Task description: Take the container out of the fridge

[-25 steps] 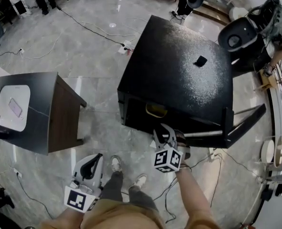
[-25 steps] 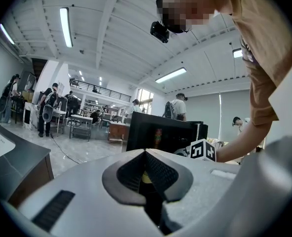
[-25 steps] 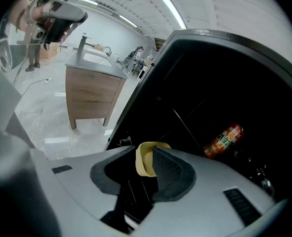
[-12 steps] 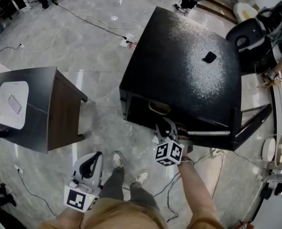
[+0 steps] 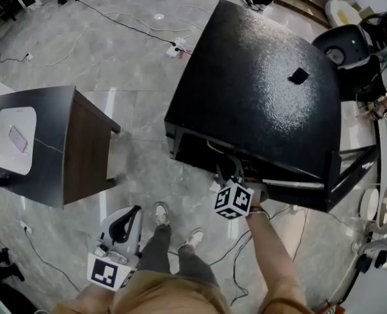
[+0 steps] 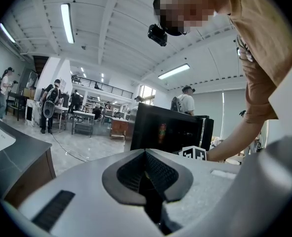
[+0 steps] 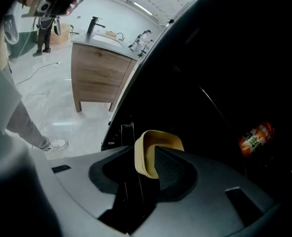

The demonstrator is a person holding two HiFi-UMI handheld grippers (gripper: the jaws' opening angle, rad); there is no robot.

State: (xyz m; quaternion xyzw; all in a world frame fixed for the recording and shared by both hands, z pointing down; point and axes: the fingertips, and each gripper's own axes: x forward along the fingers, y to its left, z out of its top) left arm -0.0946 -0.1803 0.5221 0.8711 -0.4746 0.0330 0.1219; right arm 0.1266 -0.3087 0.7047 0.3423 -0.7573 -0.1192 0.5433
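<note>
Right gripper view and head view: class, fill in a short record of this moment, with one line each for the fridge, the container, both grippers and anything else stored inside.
fridge: black, door open
container: pale yellow, inside the fridge
right gripper: reaching into the fridge, jaws opening, the container's near edge between them, not yet gripped
left gripper: shut, empty, held low, away from the fridge
also inside: orange packet, to the right of the container

A pad of the opening right hand-held gripper (image 7: 145,163) hides part of the container (image 7: 160,138) between its jaws.
</note>
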